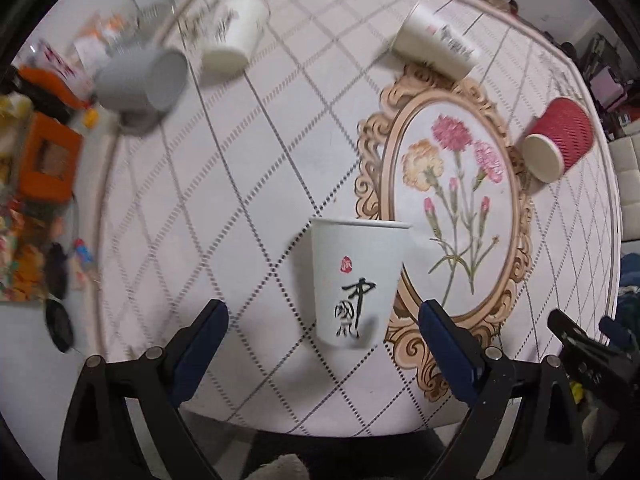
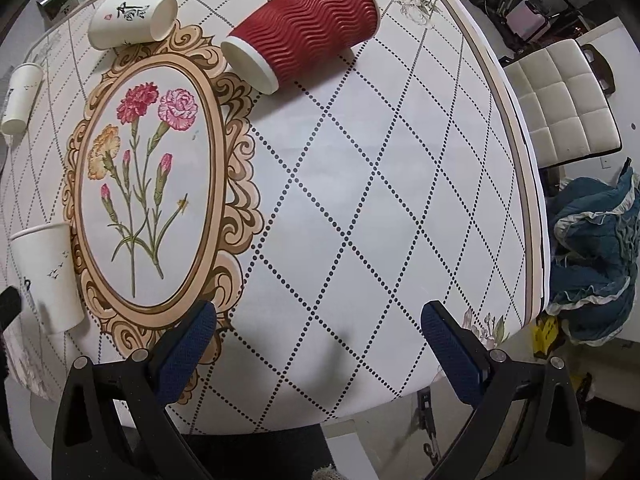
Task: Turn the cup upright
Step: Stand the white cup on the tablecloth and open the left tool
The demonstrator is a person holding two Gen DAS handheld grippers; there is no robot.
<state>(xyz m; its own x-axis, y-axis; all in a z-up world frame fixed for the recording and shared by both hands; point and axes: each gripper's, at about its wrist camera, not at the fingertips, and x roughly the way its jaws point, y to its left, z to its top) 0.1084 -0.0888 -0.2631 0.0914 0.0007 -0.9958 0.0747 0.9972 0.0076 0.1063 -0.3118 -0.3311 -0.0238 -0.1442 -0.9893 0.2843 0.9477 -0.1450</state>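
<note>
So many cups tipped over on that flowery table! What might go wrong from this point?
The upright white cup stands between the open left gripper fingers; a careless sideways move could knock it over again. The red ribbed cup lies on its side near the table edge, so a nudge from the open right gripper might roll it off. The left view is blurred, which suggests fast motion near light paper cups.
</note>
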